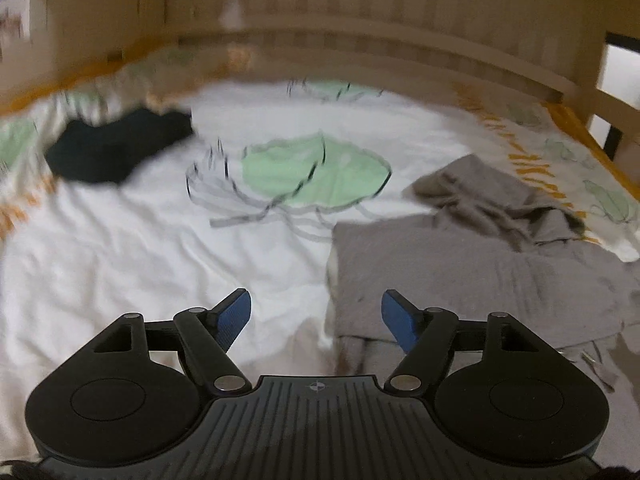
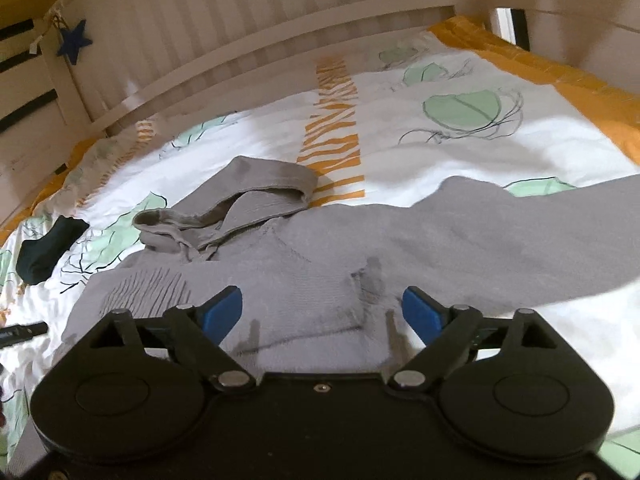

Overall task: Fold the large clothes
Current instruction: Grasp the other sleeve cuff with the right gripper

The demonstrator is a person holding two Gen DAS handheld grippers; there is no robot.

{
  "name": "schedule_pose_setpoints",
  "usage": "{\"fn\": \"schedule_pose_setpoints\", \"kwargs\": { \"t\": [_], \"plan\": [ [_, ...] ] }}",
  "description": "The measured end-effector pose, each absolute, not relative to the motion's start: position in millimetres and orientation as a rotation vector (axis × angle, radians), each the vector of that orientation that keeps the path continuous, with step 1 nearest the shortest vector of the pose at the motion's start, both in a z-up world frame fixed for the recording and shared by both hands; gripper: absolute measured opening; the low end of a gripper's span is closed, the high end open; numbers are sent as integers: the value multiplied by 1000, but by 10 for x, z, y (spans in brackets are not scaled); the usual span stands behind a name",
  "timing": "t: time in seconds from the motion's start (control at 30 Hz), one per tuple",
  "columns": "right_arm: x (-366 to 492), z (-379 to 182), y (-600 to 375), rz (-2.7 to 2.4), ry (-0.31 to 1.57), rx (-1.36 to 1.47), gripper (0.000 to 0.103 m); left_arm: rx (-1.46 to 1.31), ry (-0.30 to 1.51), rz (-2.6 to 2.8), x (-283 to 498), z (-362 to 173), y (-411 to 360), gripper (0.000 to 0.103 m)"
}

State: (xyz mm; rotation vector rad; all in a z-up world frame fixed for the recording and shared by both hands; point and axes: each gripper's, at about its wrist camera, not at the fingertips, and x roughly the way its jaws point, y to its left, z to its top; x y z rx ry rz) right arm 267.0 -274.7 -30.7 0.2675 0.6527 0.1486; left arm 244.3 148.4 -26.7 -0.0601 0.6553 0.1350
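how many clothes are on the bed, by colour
grey: 1, the hooded sweater spread on the leaf-print duvet, one sleeve stretched out to the side
dark: 1, a small bundled garment lying apart from the sweater, too blurred to name its kind
total: 2

The grey hoodie (image 2: 320, 248) is soft, matt knitted cloth. The bed cover (image 1: 140, 240) is smooth, creased printed cotton. The headboard (image 2: 240, 32) is pale painted wood.

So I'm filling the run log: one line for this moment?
task: fold hoodie | left tongs: open, empty | right tongs: open, empty | sleeve: spread out
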Motion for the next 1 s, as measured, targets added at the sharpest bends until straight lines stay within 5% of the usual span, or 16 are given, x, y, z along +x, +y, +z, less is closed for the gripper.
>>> {"fn": "schedule_pose_setpoints", "kwargs": {
  "t": [0.1, 0.47, 1.0],
  "plan": [
    [2493, -250, -2869, 114, 620, 258, 102, 7, 602, 150, 2321, -73, 1191, 71],
    [2182, -180, -3918, -149, 590, 364, 103, 6, 620, -131, 2535, 189, 12, 71],
    [2482, -429, -5517, -331, 650, 451, 92, -71, 788, -245, 3188, -577, -971, 71]
  ]
}}
